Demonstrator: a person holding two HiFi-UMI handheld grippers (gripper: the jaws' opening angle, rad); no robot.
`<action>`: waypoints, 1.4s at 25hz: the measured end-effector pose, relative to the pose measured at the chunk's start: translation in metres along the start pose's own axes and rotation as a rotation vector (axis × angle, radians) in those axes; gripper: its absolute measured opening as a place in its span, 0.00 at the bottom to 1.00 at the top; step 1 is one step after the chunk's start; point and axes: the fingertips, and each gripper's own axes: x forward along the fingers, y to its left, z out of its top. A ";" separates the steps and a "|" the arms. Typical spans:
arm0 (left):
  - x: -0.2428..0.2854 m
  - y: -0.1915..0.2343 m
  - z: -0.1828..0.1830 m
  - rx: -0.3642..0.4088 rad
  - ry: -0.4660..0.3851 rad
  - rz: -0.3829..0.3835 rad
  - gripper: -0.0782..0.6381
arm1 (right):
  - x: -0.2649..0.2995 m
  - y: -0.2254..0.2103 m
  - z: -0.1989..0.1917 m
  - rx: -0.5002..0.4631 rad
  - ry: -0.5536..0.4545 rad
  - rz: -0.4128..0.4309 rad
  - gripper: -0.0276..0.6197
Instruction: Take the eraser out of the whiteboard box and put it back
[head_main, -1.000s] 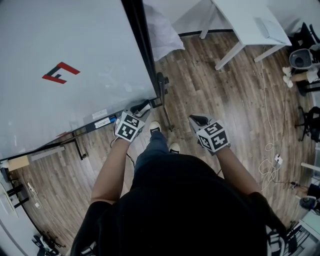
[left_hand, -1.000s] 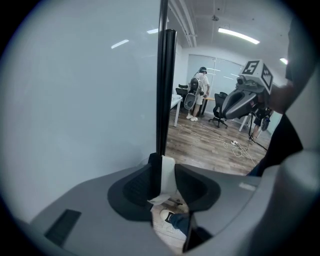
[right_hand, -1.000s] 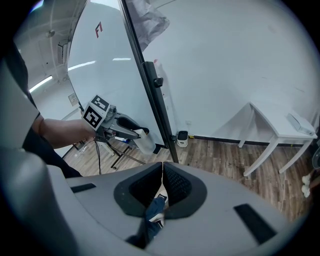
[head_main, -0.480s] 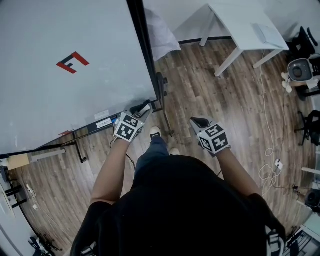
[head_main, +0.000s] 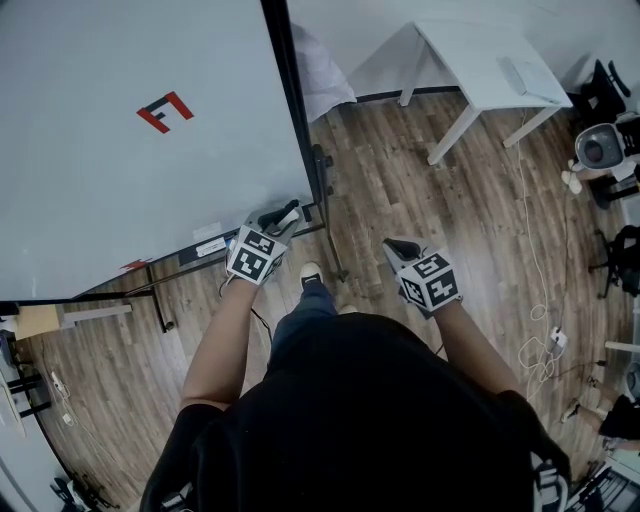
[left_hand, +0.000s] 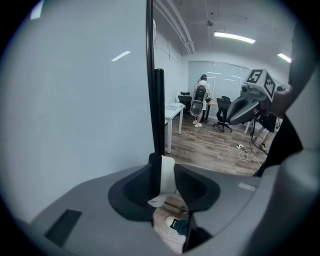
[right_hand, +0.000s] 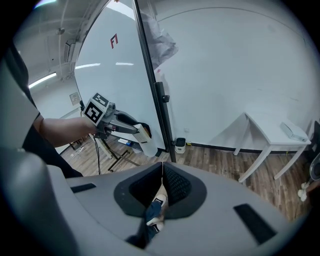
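Eraser (left_hand: 167, 176): pale block, pinched upright between the jaws of the left gripper (head_main: 281, 217), clear of the floor, just in front of the lower right corner of the whiteboard (head_main: 120, 150).
Seen close only in the left gripper view, with dark pads against both faces. Seen side-on in the right gripper view (right_hand: 146, 139): white body, tan end, sticking out past the jaw tips. Barely made out in the head view.
Right gripper (right_hand: 162, 174): jaws pressed together with nothing between them, held well apart from the eraser over bare floor, level with the left one on the far side of the person's legs.
Around:
- black frame post (head_main: 296, 120) along the board's right edge, just beside the eraser
- black rail with a label (head_main: 205, 246) under the board
- stand legs (head_main: 160, 300) on wood floor (head_main: 420, 180)
- shoe (head_main: 311, 276) between the two grippers
- white table (head_main: 480, 50) beyond, at the wall
- white cable (head_main: 535, 230) trailing over the floor at right
- office chairs (left_hand: 222, 107) and a standing person (left_hand: 201, 102) far back, in the left gripper view only
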 end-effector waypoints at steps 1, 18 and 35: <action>-0.003 0.000 0.002 -0.002 -0.007 0.004 0.31 | -0.002 0.001 0.000 -0.003 -0.005 -0.001 0.04; -0.044 -0.009 0.006 -0.015 -0.048 0.062 0.31 | -0.024 0.018 0.007 -0.053 -0.052 0.004 0.04; -0.081 -0.021 -0.036 -0.078 -0.028 0.123 0.31 | -0.027 0.038 0.010 -0.098 -0.062 0.039 0.04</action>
